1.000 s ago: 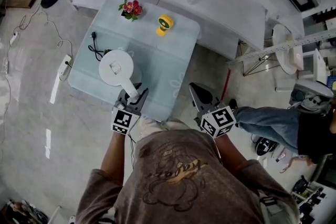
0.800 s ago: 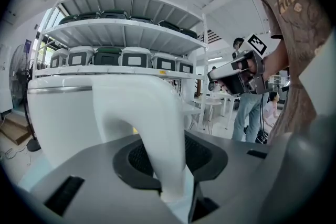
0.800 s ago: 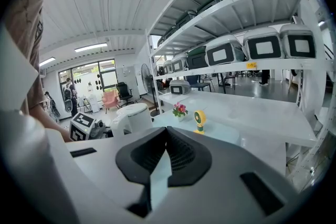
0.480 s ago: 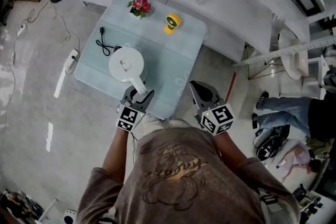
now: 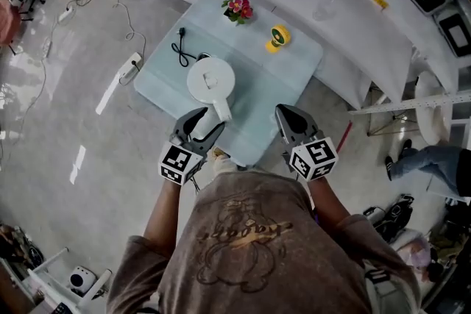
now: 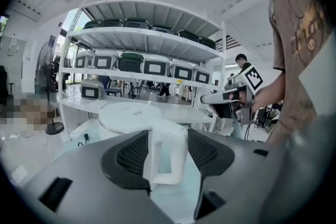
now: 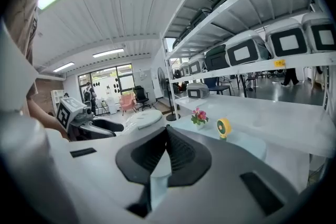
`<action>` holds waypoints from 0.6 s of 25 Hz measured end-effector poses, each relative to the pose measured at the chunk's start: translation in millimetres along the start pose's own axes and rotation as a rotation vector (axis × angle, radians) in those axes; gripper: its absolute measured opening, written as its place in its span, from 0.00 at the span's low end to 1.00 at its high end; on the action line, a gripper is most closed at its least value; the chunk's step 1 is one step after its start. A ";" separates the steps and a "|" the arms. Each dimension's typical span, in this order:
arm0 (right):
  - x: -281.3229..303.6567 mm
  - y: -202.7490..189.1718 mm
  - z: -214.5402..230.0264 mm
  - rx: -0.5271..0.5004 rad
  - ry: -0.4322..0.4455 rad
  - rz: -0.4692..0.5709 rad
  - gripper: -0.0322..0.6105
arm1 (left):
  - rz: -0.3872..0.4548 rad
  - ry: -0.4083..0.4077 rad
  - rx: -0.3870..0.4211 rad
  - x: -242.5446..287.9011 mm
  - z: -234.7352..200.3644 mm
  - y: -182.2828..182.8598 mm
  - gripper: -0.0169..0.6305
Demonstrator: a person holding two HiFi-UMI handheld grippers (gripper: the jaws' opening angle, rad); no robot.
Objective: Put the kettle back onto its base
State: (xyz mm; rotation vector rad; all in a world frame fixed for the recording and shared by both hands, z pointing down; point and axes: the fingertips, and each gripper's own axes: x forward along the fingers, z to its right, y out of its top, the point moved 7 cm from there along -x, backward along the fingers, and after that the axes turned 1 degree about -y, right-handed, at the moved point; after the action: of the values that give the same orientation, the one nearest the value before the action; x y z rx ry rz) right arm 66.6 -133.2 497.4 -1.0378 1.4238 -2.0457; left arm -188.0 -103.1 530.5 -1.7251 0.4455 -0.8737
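Head view: our smooth white round-lidded kettle (image 5: 210,79) stands on the frosted counter (image 5: 274,90), twelve o'clock of the left claw (image 5: 203,123), whose meshed black pads (image 6: 130,156) are opening around its looped handle (image 6: 173,140); our right claw (image 5: 285,114) is pinched together, empty.

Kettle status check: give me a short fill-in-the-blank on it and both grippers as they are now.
1. Between the opening jaws of the left gripper stands the ____ of the white kettle.
2. The jaws of the right gripper are ____, with nothing between them.
3. Past the kettle, a small pot of ____ stands beside a yellow object on the table.

Missing words: handle; shut; flowers.
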 end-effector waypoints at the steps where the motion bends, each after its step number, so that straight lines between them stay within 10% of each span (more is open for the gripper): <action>1: 3.0 3.3 -1.3 -0.005 0.012 0.009 0.05 | 0.018 0.019 -0.011 -6.7 -2.4 8.0 0.40; 15: 9.9 62.4 -9.2 -0.066 0.064 0.144 0.05 | 0.274 0.260 -0.076 -74.2 -16.0 98.8 0.40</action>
State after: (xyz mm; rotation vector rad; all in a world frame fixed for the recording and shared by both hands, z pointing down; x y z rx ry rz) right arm 49.4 -158.1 441.2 -0.8749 1.5612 -1.9562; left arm -235.8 -96.1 415.7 -1.5764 0.8763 -0.8913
